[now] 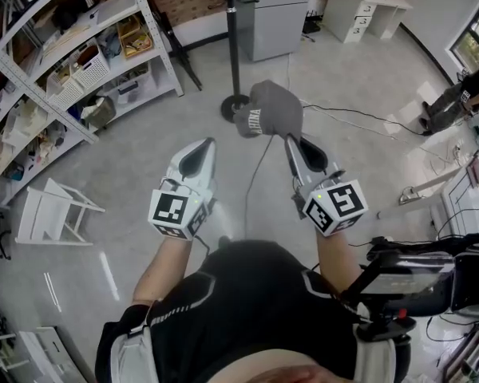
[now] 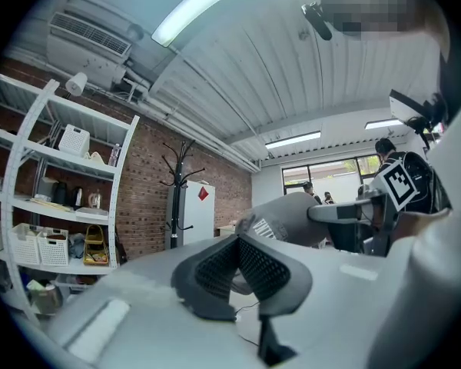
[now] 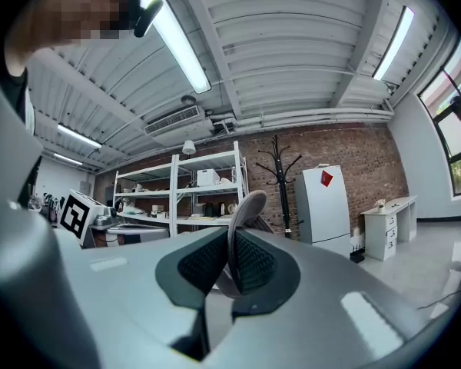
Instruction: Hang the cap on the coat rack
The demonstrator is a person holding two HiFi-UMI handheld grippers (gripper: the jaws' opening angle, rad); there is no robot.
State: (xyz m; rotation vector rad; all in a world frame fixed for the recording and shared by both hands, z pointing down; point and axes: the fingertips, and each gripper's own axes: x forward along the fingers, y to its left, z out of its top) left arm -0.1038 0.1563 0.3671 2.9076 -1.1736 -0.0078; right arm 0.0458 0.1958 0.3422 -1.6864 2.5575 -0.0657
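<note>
You had the cap (image 1: 271, 110) clamped by its brim in the right gripper's (image 1: 292, 140) fingers, held in the air short of the coat rack (image 1: 233, 46); the hanging itself was left to do. Your left gripper (image 1: 203, 146) was clenched on nothing. A cable (image 1: 255, 174) crossed the floor ahead, and shelving (image 1: 64, 78) stood to the left.

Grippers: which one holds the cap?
The right gripper: its fingers pinch the brim of the grey cap; the left gripper is shut, empty.

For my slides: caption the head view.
Right gripper holds a grey cap before the coat rack; left gripper shut, empty.
</note>
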